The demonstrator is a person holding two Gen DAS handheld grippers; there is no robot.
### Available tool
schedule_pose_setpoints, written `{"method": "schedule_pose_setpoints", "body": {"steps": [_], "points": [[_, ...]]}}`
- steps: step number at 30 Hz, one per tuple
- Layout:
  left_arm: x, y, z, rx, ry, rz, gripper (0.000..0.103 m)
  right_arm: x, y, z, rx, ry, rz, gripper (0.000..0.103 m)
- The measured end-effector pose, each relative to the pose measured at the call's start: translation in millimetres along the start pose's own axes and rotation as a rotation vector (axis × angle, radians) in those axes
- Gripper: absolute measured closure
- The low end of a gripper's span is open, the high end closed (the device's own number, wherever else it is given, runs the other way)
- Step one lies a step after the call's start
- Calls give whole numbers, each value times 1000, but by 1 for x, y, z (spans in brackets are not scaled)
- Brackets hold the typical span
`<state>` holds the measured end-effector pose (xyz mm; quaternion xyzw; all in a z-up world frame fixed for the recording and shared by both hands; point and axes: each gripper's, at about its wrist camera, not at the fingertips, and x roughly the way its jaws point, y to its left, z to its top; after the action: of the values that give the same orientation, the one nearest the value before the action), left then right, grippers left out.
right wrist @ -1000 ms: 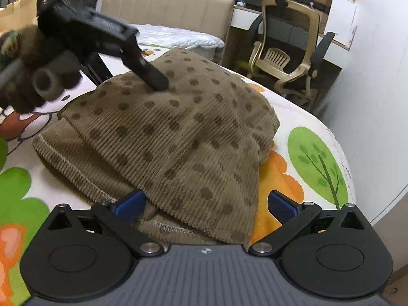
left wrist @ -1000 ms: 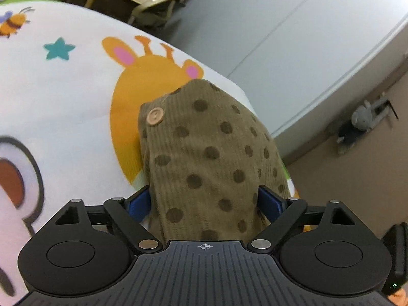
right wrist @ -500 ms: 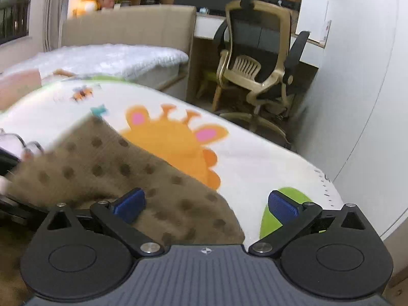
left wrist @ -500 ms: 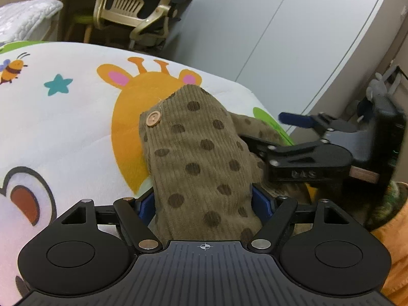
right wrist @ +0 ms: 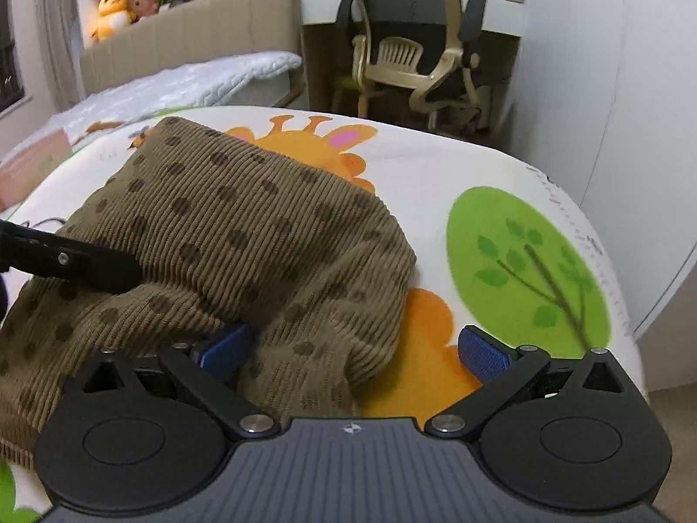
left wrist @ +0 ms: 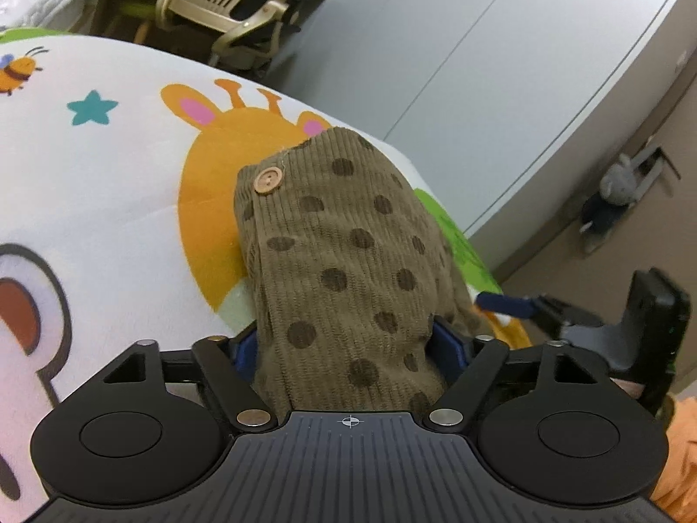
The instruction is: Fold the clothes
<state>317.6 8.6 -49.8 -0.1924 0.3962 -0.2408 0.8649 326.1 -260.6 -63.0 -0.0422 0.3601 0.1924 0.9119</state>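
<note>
A brown corduroy garment point(left wrist: 348, 261) with dark dots and a tan button point(left wrist: 268, 180) lies on a cartoon-print bed cover point(left wrist: 109, 174). My left gripper point(left wrist: 348, 344) has its blue pads pressed against both sides of a bunched fold of it. In the right wrist view the garment point(right wrist: 244, 235) spreads to the left. My right gripper point(right wrist: 353, 348) is open; the cloth's edge lies between its pads, touching the left pad. The right gripper also shows in the left wrist view point(left wrist: 522, 305), and a left finger shows in the right wrist view point(right wrist: 74, 261).
An office chair point(right wrist: 418, 52) stands beyond the bed's far edge. A white quilt point(right wrist: 196, 83) and a headboard with plush toys point(right wrist: 113, 13) are at the back left. The bed edge and a grey wall point(left wrist: 479, 65) are to the right.
My right gripper has moved down and back beside the bed's right edge, with the garment's edge between its open pads. My left gripper keeps its hold on the fold.
</note>
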Motion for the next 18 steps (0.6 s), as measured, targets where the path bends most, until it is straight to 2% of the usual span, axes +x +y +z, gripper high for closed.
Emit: {"method": "schedule_pose_setpoints", "body": {"steps": [3, 5, 8, 12, 15, 18], "points": [[-12, 13, 2, -36, -24, -23, 27, 3, 19, 9, -49, -11, 4, 4], [-26, 25, 6, -39, -55, 0, 27, 8, 37, 17, -88, -20, 8, 4], [-56, 52, 14, -58, -120, 59, 27, 36, 84, 41, -147, -33, 27, 5], [-97, 104, 27, -106, -212, 182, 27, 74, 147, 74, -224, -50, 53, 6], [-118, 142, 38, -132, -237, 261, 27, 102, 195, 98, -283, -63, 72, 6], [-142, 161, 41, -137, -228, 270, 26, 121, 217, 110, -312, -62, 65, 6]]}}
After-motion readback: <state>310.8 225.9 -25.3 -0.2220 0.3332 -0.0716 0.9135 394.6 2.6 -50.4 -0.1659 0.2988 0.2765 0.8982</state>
